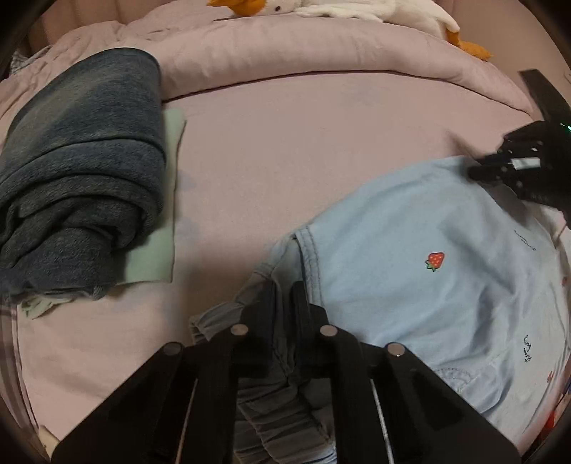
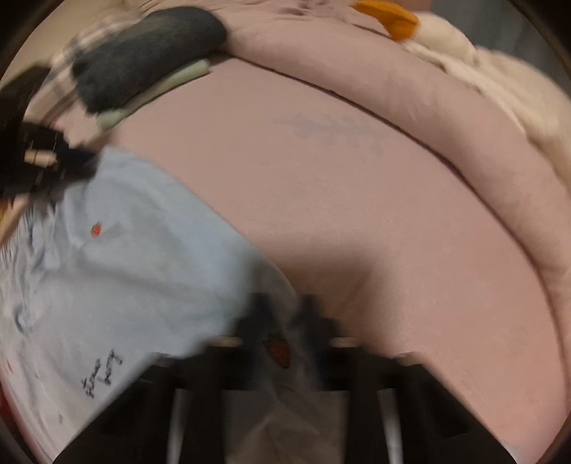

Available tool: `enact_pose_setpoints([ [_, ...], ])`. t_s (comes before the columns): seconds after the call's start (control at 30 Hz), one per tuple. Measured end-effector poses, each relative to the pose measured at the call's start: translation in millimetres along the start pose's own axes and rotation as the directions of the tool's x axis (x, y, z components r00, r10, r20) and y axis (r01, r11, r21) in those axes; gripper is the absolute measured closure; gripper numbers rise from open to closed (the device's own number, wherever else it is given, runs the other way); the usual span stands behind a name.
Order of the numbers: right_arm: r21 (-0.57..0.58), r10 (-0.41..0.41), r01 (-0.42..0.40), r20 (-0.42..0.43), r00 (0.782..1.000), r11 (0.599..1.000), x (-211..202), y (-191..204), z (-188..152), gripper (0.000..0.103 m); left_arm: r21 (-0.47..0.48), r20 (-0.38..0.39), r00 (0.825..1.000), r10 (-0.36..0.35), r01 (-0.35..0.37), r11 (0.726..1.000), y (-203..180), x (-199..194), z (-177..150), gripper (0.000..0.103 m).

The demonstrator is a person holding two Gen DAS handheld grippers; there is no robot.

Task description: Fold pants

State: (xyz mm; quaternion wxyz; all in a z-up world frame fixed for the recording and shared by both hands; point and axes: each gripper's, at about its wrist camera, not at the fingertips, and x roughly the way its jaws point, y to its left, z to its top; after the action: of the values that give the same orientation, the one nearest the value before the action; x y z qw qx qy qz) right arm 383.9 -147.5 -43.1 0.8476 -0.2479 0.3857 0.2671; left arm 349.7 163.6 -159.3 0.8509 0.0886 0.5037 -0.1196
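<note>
Light blue pants (image 1: 421, 250) with small strawberry prints lie on the pink bed sheet (image 1: 285, 160), spread toward the right of the left wrist view. My left gripper (image 1: 283, 289) is shut on the gathered waistband edge at the pants' near left corner. In the blurred right wrist view the same pants (image 2: 135, 257) fill the lower left, and my right gripper (image 2: 285, 303) is shut on their right corner, cloth with a strawberry print pinched between the fingers. Each gripper shows in the other's view, the right gripper (image 1: 499, 167) at the pants' far edge, the left gripper (image 2: 46, 160) at the left.
A stack of folded dark jeans (image 1: 78, 171) on a pale green cloth (image 1: 160, 242) sits at the left. A rolled pink duvet (image 1: 303, 53) borders the far side, with a white and orange plush toy (image 1: 410, 18) on top. Bare sheet lies between stack and pants.
</note>
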Motion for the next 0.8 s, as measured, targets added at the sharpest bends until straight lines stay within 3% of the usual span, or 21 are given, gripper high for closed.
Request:
enact_pose_setpoints([
  [0.07, -0.097, -0.082, 0.081, -0.005, 0.997, 0.992, -2.2, 20.7, 2.7, 0.097, 0.012, 0.036, 0.996, 0.079, -0.079, 0.997, -6.0, -4.3, 2.8, 0.100],
  [0.1, -0.078, -0.101, 0.101, -0.001, 0.995, 0.992, -3.2, 21.0, 6.9, 0.098, -0.007, 0.042, 0.994, 0.106, -0.106, 0.994, -5.1, -4.2, 3.9, 0.099],
  [0.2, 0.025, -0.124, 0.123, 0.012, 0.992, 0.992, 1.9, 12.3, 15.0, 0.099, -0.086, 0.005, 0.997, 0.076, -0.075, 0.993, 2.8, 3.2, 8.1, 0.093],
  [0.23, 0.035, -0.117, 0.118, -0.028, 0.993, 0.992, 9.7, 12.6, 15.9, 0.099, -0.076, 0.015, 0.996, 0.088, -0.087, 0.993, 0.4, -0.1, 9.5, 0.091],
  [0.3, -0.013, -0.133, 0.133, -0.012, 0.991, 0.991, 4.4, 19.3, 18.8, 0.098, -0.074, 0.044, 0.995, 0.094, -0.090, 0.993, 0.2, -13.3, 11.1, 0.087],
  [0.37, -0.012, -0.094, 0.094, -0.012, 0.995, 0.995, -7.5, 19.3, 21.8, 0.092, -0.085, 0.047, 0.999, 0.008, -0.004, 0.996, 4.8, -21.8, 9.2, 0.055],
  [0.4, -0.006, -0.071, 0.071, 0.001, 0.997, 0.997, -13.5, 18.7, 24.1, 0.080, -0.086, 0.042, 0.999, -0.002, 0.005, 0.996, 4.5, -23.2, 8.7, 0.031],
  [0.43, -0.001, -0.038, 0.038, 0.017, 0.999, 0.999, -19.0, 17.8, 25.9, 0.070, -0.066, 0.038, 0.999, 0.006, -0.004, 0.998, 3.3, -23.6, 9.0, 0.033],
  [0.47, -0.001, -0.025, 0.025, 0.024, 0.999, 1.000, -21.0, 16.4, 26.1, 0.053, -0.031, 0.025, 1.000, 0.016, -0.016, 0.999, 1.7, -21.6, 7.5, 0.033],
  [0.5, -0.002, -0.026, 0.026, 0.026, 0.999, 1.000, -20.1, 17.1, 27.2, 0.048, -0.001, -0.007, 1.000, 0.022, -0.022, 1.000, 1.0, -16.1, 7.9, 0.034],
  [0.6, 0.024, 0.028, -0.028, -0.010, 1.000, 0.999, -12.9, 9.1, 24.6, 0.048, 0.023, -0.132, 0.991, -0.033, 0.037, 0.999, 3.4, 5.9, 5.4, 0.038],
  [0.67, 0.044, 0.066, -0.063, -0.087, 0.994, 0.997, 9.1, 9.2, 22.6, 0.046, 0.014, -0.123, 0.990, -0.069, 0.071, 0.997, 4.9, 5.9, 6.7, 0.042],
  [0.8, 0.031, 0.058, -0.057, -0.050, 0.997, 0.998, 10.0, 17.1, 20.0, 0.044, 0.039, -0.054, 0.997, -0.053, 0.055, 0.998, -5.3, -6.5, 4.4, 0.072],
])
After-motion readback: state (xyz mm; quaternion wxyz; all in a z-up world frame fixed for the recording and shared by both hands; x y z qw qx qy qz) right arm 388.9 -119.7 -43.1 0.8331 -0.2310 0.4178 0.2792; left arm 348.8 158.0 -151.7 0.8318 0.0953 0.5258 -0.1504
